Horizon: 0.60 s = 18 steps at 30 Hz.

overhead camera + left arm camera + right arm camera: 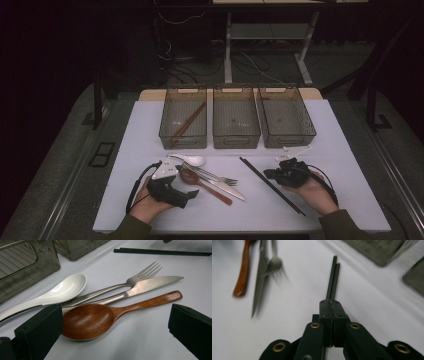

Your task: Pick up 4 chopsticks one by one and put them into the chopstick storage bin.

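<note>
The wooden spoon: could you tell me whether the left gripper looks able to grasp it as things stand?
Probably yes: the left gripper is open, the wooden spoon lies bowl-first between its fingers, and nothing lies on top of it.

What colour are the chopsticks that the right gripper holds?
The chopsticks are black, best seen in the right gripper view.

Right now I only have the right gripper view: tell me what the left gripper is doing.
Observer: The left gripper has its jaws open, one on either side of the wooden spoon bowl.
Operator: Report the trays.
Observer: The left tray holds brown chopsticks.
Operator: Name what lies past the fork.
Observer: A white spoon lies alongside the fork, on the tray side.
</note>
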Each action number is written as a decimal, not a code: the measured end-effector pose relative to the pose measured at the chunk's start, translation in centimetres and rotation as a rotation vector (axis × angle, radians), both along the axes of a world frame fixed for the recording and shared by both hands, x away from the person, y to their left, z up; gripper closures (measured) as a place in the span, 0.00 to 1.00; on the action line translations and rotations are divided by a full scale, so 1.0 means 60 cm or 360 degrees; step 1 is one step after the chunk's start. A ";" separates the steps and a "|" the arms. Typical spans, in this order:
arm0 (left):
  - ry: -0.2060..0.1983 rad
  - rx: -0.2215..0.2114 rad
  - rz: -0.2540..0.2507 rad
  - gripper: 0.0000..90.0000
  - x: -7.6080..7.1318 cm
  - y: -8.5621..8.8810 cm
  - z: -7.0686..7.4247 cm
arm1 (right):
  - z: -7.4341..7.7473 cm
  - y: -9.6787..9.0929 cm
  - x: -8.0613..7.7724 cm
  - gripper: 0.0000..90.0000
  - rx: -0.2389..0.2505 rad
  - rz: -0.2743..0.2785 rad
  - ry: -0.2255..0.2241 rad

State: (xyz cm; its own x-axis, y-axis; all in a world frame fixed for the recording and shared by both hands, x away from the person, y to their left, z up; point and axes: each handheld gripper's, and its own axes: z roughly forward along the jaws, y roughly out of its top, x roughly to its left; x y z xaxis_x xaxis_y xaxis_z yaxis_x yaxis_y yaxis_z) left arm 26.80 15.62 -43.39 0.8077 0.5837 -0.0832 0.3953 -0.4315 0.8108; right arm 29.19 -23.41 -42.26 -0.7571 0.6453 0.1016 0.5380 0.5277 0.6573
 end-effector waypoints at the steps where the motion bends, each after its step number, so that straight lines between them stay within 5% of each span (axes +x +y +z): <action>1: 0.0000 -0.0003 0.0003 0.00 0.000 0.000 0.000 | 0.000 -0.005 -0.008 0.99 -0.0008 0.0004 0.0004; 9: -0.0003 0.0004 -0.0003 0.00 0.000 -0.002 0.000 | -0.017 -0.046 -0.061 0.99 -0.0068 -0.0008 0.0037; 18: -0.0002 0.0004 -0.0003 0.00 0.000 -0.002 0.000 | -0.022 -0.050 -0.066 0.99 -0.0071 0.0001 0.0062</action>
